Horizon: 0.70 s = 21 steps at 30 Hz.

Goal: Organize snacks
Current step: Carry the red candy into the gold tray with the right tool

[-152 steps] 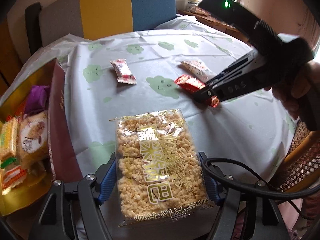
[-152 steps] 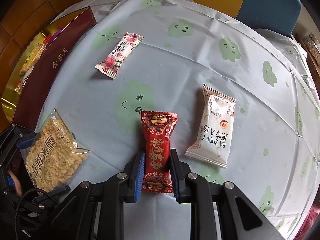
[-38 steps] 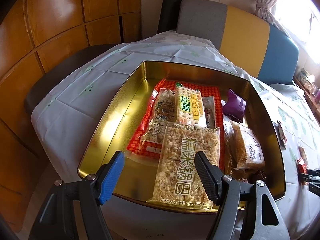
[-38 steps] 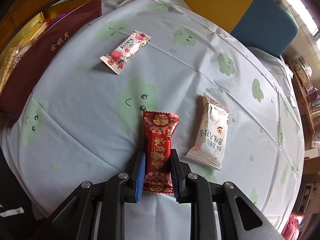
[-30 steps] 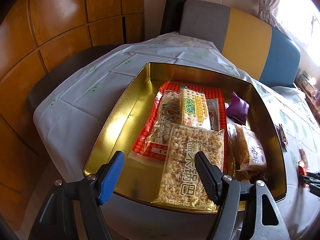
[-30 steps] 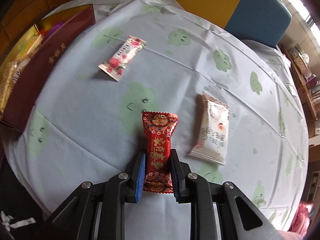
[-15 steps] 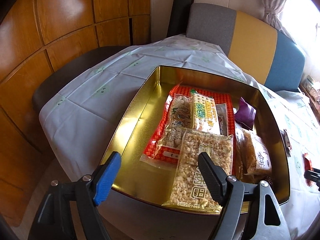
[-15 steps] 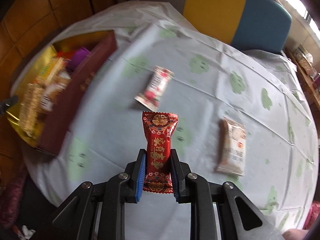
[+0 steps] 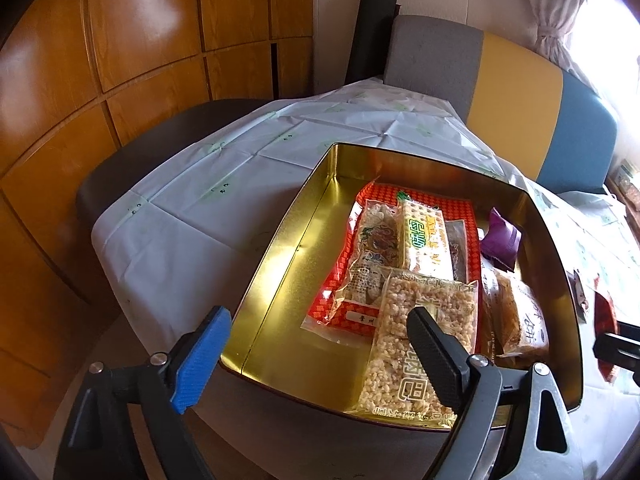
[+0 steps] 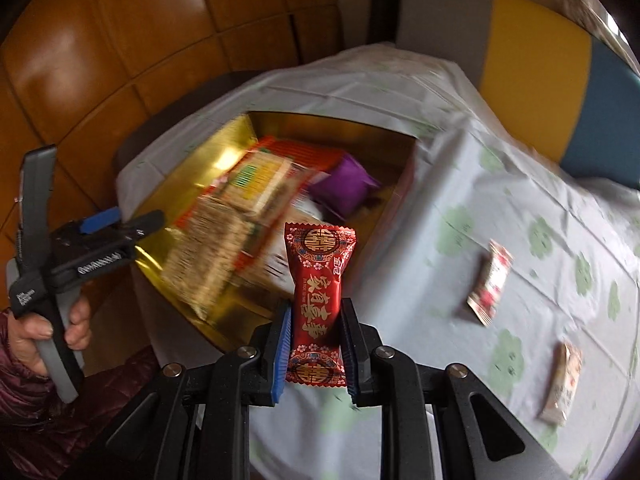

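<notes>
Right gripper point(image 10: 314, 340): fingers closed tight on the lower half of the red candy packet point(image 10: 318, 300), one finger against each long side; the packet stands upright between them, its top half projecting clear past the fingertips, bottom crimp just below the pads. Packet is held in the air above the near edge of the surface, just beside the gold tin point(image 9: 280, 248) on its right-hand side; right wrist view is motion-blurred, so exact height over the cloth cannot be told. Left gripper point(image 9: 316, 344): fingers spread wide, holding nothing, the blue pad point(image 9: 200, 356) outside the tin's near-left corner and the black pad point(image 9: 434, 356) over the rice-puff packet point(image 9: 420, 344); whether that pad touches the packet cannot be told. Rice-puff packet lies flat inside the tin against its near wall, partly overlapping a clear biscuit bag point(image 9: 368, 264); a green-and-yellow wafer pack point(image 9: 424, 240) lies on top further back, a purple pouch point(image 9: 500, 240) and a brown pastry bag point(image 9: 516, 316) along the right wall. Left half of the tin floor is bare gold. On the cloud-print tablecloth point(image 10: 460, 184), well apart from the tin toward the right edge: a rose-print candy point(image 10: 490, 284) and a white snack packet point(image 10: 562, 384), both flat.
</notes>
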Available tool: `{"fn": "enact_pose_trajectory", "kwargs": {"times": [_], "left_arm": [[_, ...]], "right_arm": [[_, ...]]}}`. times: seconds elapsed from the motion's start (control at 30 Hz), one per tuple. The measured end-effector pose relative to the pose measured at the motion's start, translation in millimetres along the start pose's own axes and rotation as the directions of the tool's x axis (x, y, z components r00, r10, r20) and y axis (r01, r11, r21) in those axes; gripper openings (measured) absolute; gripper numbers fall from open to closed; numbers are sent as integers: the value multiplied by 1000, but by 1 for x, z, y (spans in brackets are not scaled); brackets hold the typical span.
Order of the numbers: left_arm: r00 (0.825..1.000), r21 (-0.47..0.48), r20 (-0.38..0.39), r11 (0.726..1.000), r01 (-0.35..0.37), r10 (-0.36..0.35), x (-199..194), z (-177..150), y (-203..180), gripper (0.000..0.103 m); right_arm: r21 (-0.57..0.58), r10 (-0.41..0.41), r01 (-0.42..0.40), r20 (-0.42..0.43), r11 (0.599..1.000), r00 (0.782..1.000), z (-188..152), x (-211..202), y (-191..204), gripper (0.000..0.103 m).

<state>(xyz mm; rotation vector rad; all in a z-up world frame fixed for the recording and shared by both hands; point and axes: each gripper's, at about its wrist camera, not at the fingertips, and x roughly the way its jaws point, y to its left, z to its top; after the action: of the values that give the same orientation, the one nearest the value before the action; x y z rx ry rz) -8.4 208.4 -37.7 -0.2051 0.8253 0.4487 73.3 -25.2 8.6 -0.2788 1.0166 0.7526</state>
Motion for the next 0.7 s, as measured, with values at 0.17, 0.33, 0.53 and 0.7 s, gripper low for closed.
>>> {"fn": "enact_pose_trajectory", "kwargs": {"times": [0.17,0.33,0.53,0.7], "left_arm": [[1000,6,3,1000,2,-2,-1,-1,1,94],[1000,-3,5,1000,7,-7,-2,-1,3,97],[1000,-1,2,1000,-3,3,-1,-1,5,100],[1000,4,-4,1000,-4,4,1,-2,4,100]], "right_arm": [[-43,35,-36,-16,998,999,10,17,22,22],[-75,79,-84,-65,994,995,12,38,39,25],[-50,90,-96,-115,994,989,8,62,40,28],[-63,63,-71,-117,995,991,3,63,41,28]]}}
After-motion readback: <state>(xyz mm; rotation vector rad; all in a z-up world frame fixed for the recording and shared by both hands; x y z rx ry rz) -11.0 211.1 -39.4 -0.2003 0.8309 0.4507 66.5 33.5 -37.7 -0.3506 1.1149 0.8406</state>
